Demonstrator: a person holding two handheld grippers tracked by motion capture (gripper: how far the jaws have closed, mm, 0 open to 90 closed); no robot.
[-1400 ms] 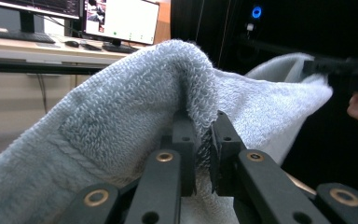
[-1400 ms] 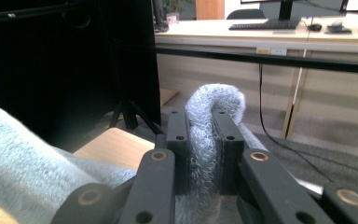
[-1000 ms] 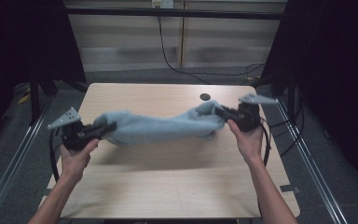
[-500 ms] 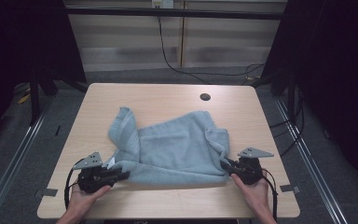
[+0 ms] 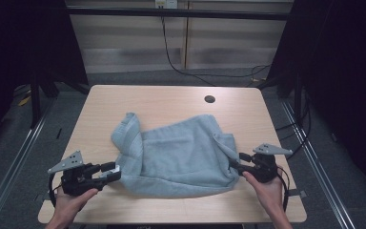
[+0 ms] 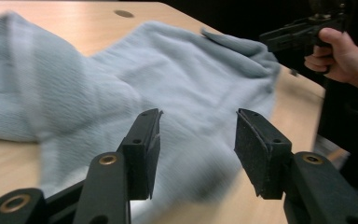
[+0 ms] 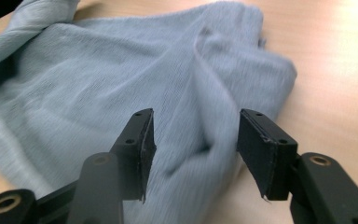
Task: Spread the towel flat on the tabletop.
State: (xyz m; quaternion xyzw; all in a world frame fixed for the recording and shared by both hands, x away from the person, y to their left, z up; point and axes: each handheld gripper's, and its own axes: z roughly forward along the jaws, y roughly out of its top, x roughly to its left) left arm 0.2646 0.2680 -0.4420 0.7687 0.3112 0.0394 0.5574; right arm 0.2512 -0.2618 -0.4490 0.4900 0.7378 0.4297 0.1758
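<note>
A light blue-grey cloth (image 5: 181,152) lies rumpled on the wooden table (image 5: 162,100), with one flap folded up at its far left. My left gripper (image 5: 110,171) sits at the cloth's near left corner, its jaws parted. In the left gripper view the left gripper (image 6: 198,135) has just been opening; the cloth (image 6: 121,79) lies loose beyond and under the pads, not pinched. My right gripper (image 5: 236,163) is at the cloth's near right corner. In the right gripper view the right gripper (image 7: 196,140) has also just been opening, with the cloth (image 7: 121,70) slack between the jaws.
A round cable hole (image 5: 209,99) is near the table's far edge. Both hands are close to the table's near edge (image 5: 171,220). Black cables (image 5: 181,62) trail on the floor behind, and metal rails run along both sides.
Both hands came back toward the near edge and down, drawing the cloth onto the table. Both grippers, shut on its corners before, now stand open and the cloth lies released.
</note>
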